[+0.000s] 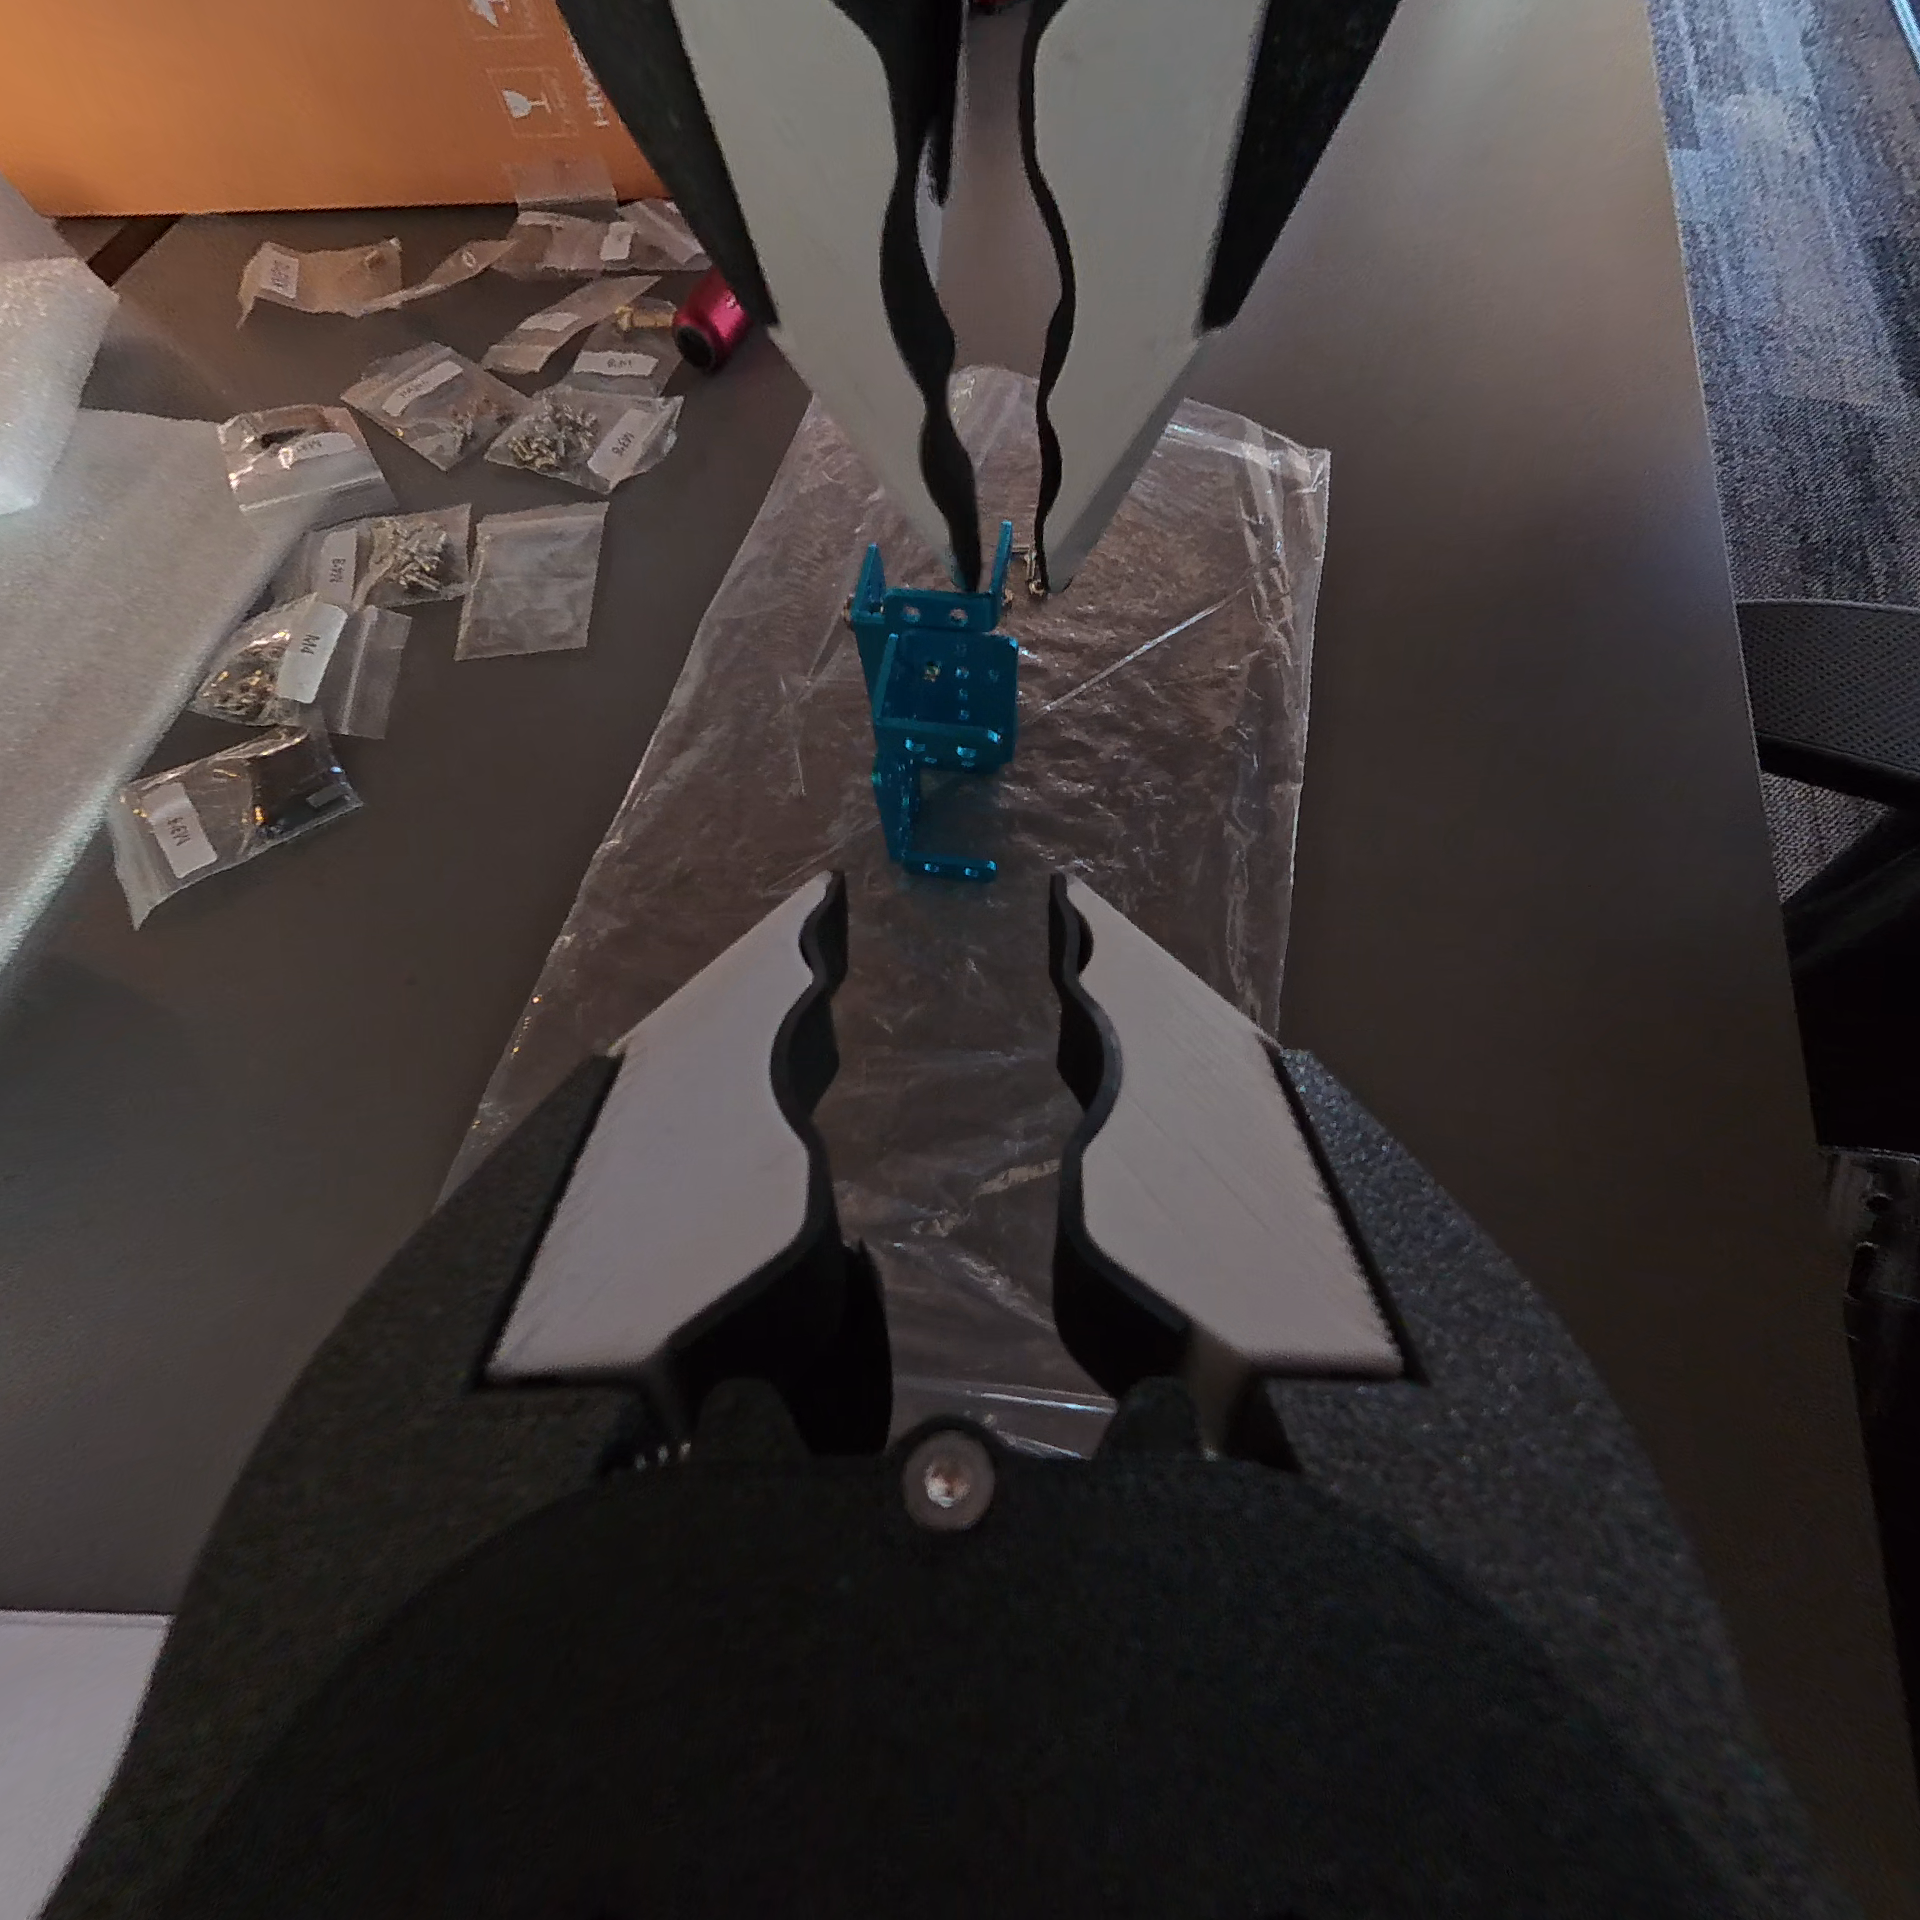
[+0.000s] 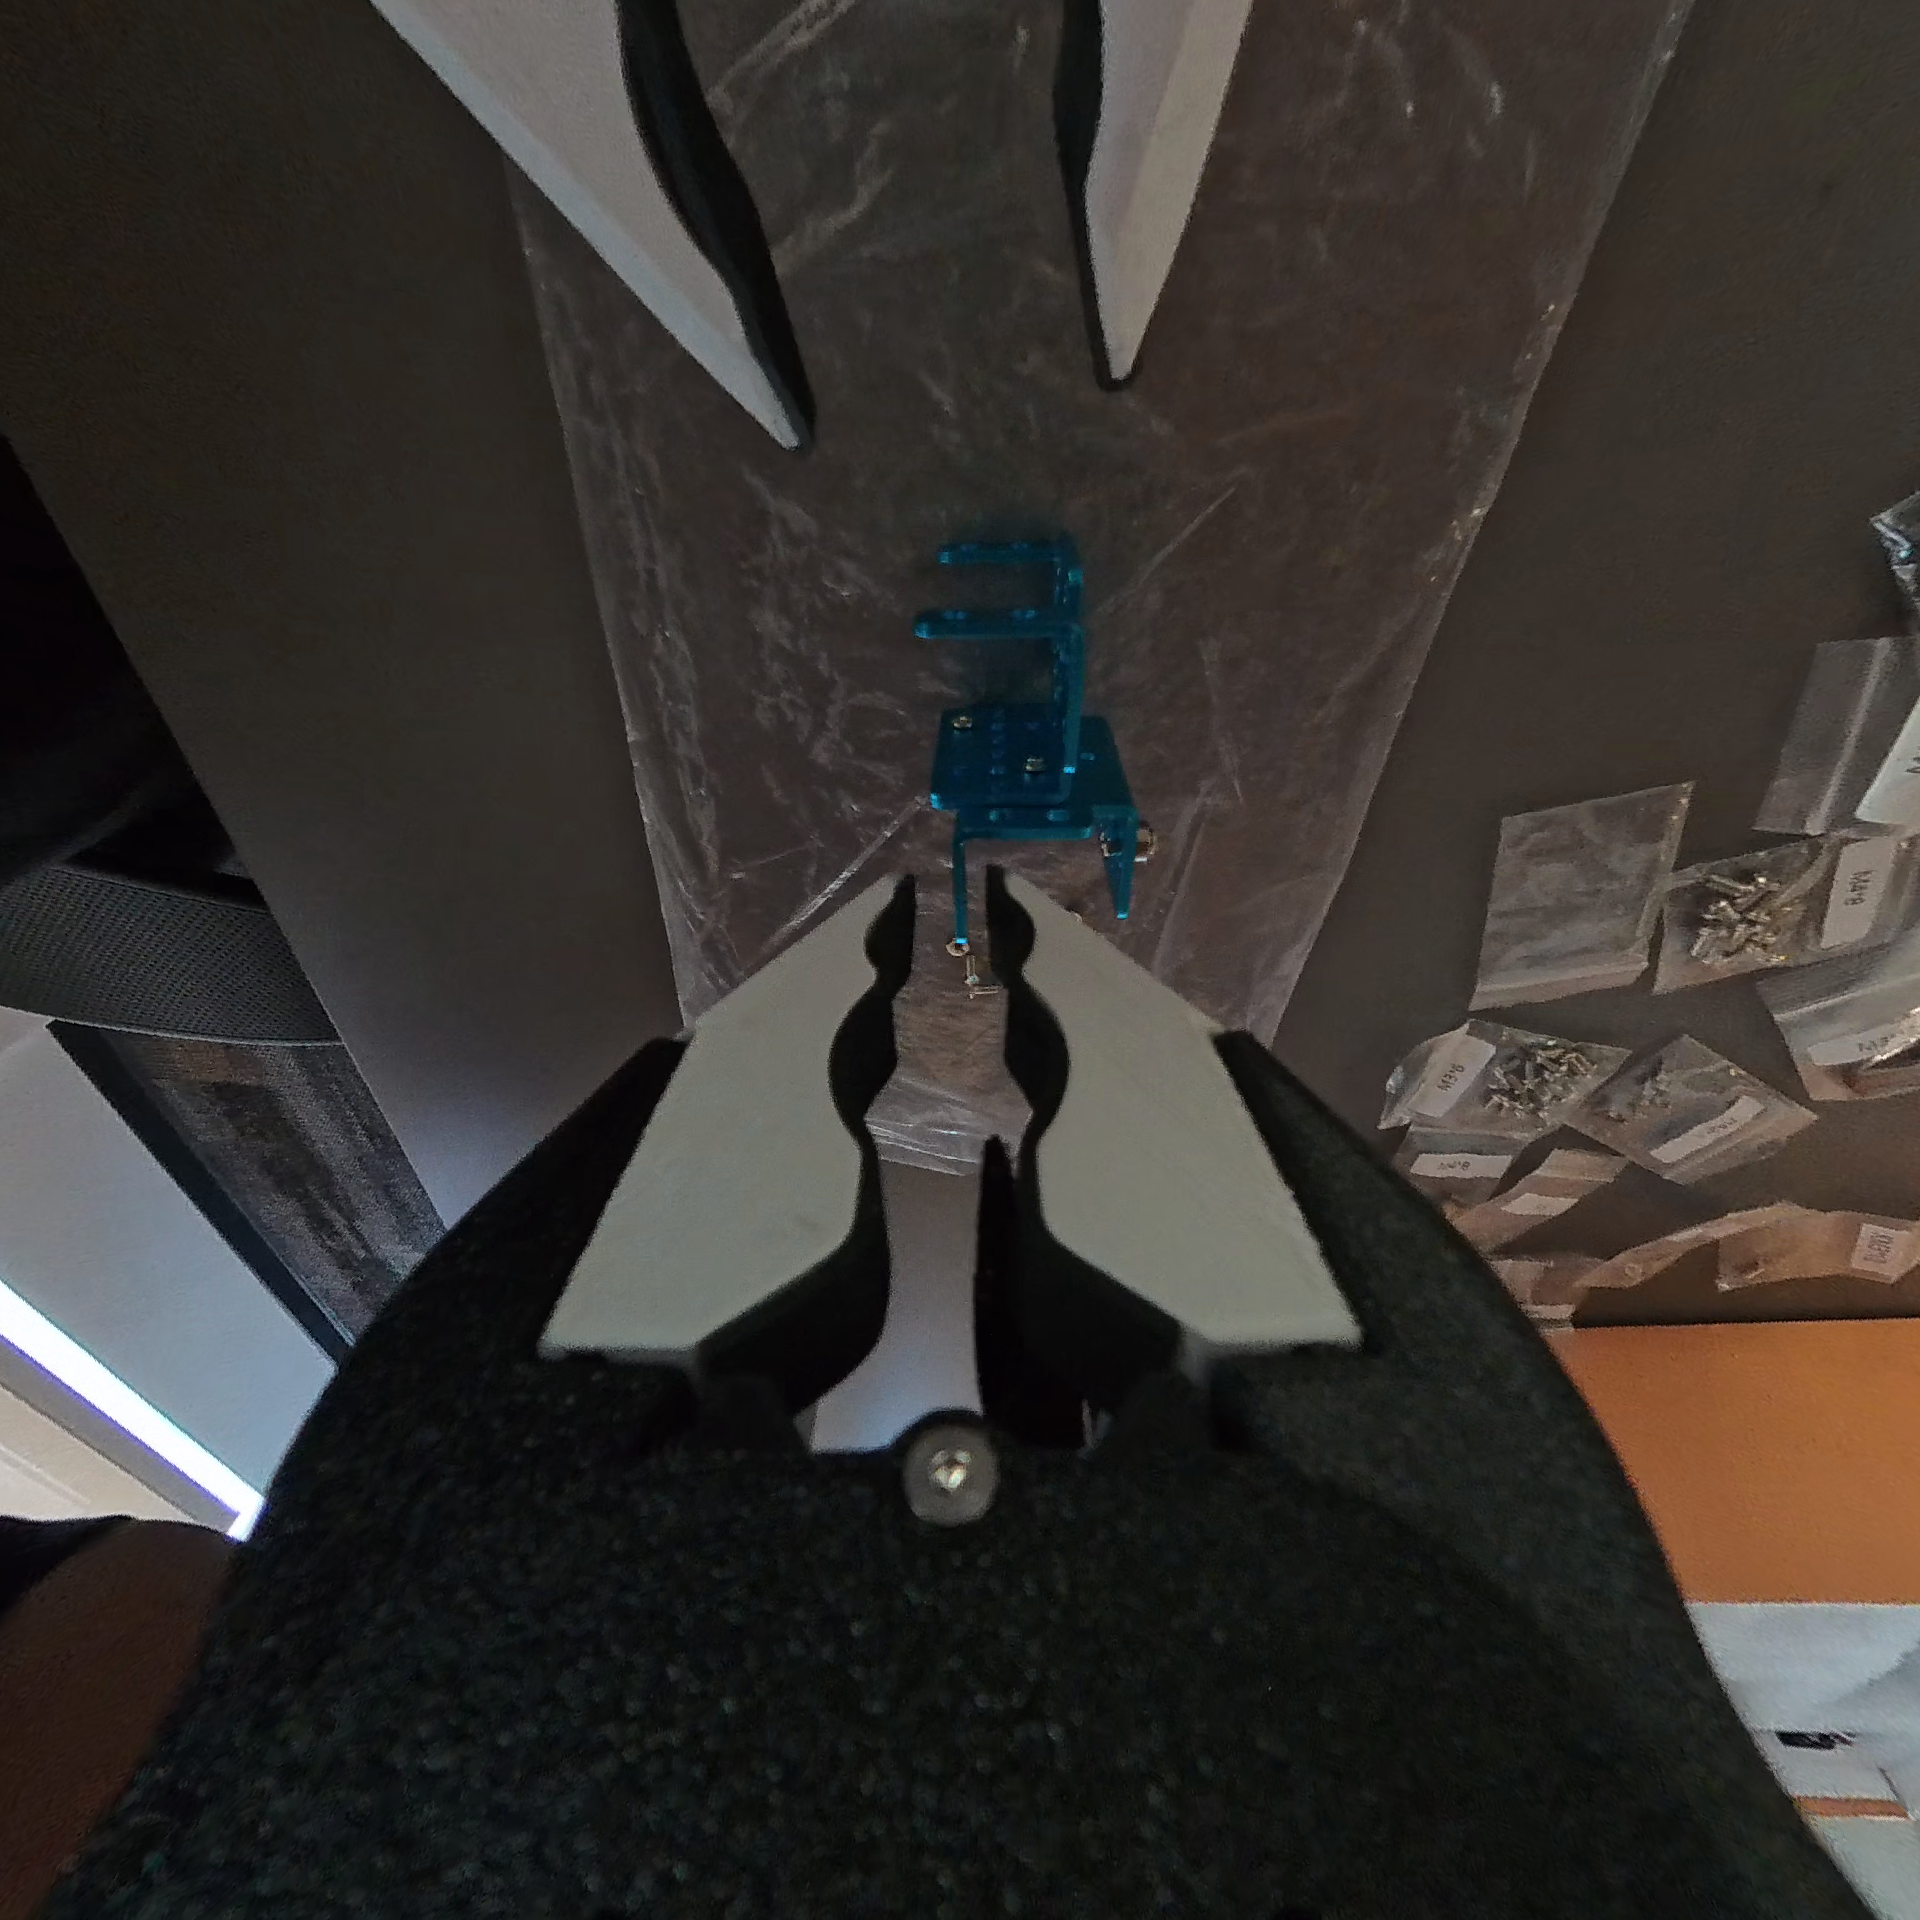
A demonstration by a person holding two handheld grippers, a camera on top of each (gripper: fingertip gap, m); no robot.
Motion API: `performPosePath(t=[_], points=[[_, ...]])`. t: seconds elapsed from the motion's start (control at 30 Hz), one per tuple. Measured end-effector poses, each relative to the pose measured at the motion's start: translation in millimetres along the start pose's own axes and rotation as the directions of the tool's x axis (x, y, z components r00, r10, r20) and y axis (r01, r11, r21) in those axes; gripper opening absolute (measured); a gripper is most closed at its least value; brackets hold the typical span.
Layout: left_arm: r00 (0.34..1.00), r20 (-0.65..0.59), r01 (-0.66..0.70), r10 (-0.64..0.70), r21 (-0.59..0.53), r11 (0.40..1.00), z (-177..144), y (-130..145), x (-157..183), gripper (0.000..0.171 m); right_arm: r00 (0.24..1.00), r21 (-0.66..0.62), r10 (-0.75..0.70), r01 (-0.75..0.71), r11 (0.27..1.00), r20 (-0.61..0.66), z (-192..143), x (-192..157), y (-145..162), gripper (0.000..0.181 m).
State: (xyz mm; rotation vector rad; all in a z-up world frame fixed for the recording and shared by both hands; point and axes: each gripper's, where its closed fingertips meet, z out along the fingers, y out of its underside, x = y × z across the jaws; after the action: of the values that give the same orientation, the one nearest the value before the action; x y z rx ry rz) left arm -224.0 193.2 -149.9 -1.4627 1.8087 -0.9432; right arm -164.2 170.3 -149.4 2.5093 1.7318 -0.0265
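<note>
A blue metal bracket assembly of joined U-shaped pieces lies on a clear plastic bag on the dark table. My left gripper is open and empty, its tips just short of the bracket's near end. My right gripper comes in from the far side. In the right wrist view the right gripper is nearly closed, with a narrow gap. Its tips straddle an upright flange of the bracket, and a sliver of gap shows on each side. Two small loose screws lie between its fingers. The left gripper shows open beyond the bracket.
Several small clear bags of screws lie spread to the left of the plastic bag; they also show in the right wrist view. An orange cardboard box, a red cylindrical part and white foam sit behind them. A chair stands past the table edge.
</note>
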Motion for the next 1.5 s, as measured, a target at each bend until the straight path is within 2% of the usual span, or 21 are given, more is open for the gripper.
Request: performPosePath(t=[0.17,0.27,0.33,0.4,0.47,0.53,0.57,0.63,0.67,0.7,0.8,0.83,0.9,1.0,1.1,1.17,1.23,1.3,1.37,1.5], points=[[1.000,-0.006,0.001,-0.001,0.013,1.000,-1,-3,-2,0.039,0.999,0.089,0.034,-0.032,0.995,-0.024,-17,-2,8,0.016],[1.000,-0.017,0.006,-0.005,0.042,0.999,-6,-5,-4,0.039,0.993,0.304,0.081,-0.053,0.951,-0.081,-41,0,23,0.015],[1.000,-0.009,0.006,-0.005,0.070,0.998,-12,-7,-9,0.039,0.979,0.513,0.120,-0.020,0.858,-0.163,-50,12,35,0.017],[1.000,0.008,0.008,-0.009,0.090,0.996,-16,-8,-18,0.039,0.963,0.705,0.142,0.062,0.707,-0.227,-48,27,48,0.021],[1.000,0.027,0.004,-0.007,0.106,0.994,-21,-8,-27,0.039,0.965,0.831,0.128,0.126,0.542,-0.230,-33,38,59,0.022],[0.999,0.037,-0.009,0.003,0.150,0.989,-25,-11,-34,0.039,0.983,0.890,0.084,0.107,0.443,-0.160,-15,46,62,0.021],[1.000,0.016,-0.007,0.005,0.176,0.984,-26,-12,-36,0.039,0.997,0.905,0.037,0.039,0.425,-0.061,-9,41,60,0.028],[0.994,-0.112,0.038,-0.012,0.235,0.971,-32,-19,-25,0.039,0.974,0.897,-0.102,-0.142,0.418,0.202,-9,11,51,0.034],[0.986,-0.166,0.067,-0.022,0.271,0.960,-37,-24,-20,0.039,0.957,0.881,-0.120,-0.187,0.434,0.263,-7,3,50,0.037],[0.980,-0.199,0.089,-0.028,0.305,0.948,-42,-28,-18,0.039,0.949,0.886,-0.126,-0.214,0.410,0.288,-10,-1,50,0.041],[0.965,-0.261,0.106,-0.014,0.341,0.934,-55,-28,-15,0.039,0.963,0.929,-0.088,-0.220,0.296,0.256,-30,3,50,0.030],[0.967,-0.256,0.100,-0.012,0.334,0.937,-57,-24,-16,0.039,0.977,0.932,-0.057,-0.177,0.316,0.205,-26,6,49,0.027],[0.976,-0.216,0.065,0.007,0.323,0.944,-58,-17,-19,0.037,0.995,0.902,0.029,-0.102,0.418,0.099,-6,16,47,0.026],[0.984,-0.179,0.079,-0.008,0.392,0.916,-62,-30,-21,0.034,0.992,0.817,0.120,-0.090,0.569,0.026,15,29,52,0.024],[0.989,-0.141,0.106,-0.054,0.397,0.912,-56,-34,-25,0.034,0.991,0.778,0.134,-0.071,0.624,-0.017,8,32,50,0.019],[0.993,-0.085,0.104,-0.077,0.380,0.919,-52,-33,-31,0.034,0.992,0.637,0.128,-0.088,0.766,-0.017,17,33,58,0.029],[0.997,-0.020,0.082,-0.081,0.357,0.931,-49,-29,-38,0.034,0.995,0.519,0.093,-0.060,0.853,-0.038,20,33,58,0.030],[0.996,0.041,0.057,-0.075,0.340,0.939,-47,-25,-41,0.034,0.994,0.443,0.036,0.015,0.897,-0.107,16,36,52,0.022],[0.995,0.080,0.028,-0.056,0.321,0.947,-46,-21,-39,0.034,0.994,0.373,-0.008,0.047,0.927,-0.106,15,32,46,0.018],[0.993,0.120,-0.040,0.005,0.290,0.956,-45,-21,-31,0.034,0.990,0.307,-0.021,0.064,0.949,-0.139,22,34,44,0.014]])
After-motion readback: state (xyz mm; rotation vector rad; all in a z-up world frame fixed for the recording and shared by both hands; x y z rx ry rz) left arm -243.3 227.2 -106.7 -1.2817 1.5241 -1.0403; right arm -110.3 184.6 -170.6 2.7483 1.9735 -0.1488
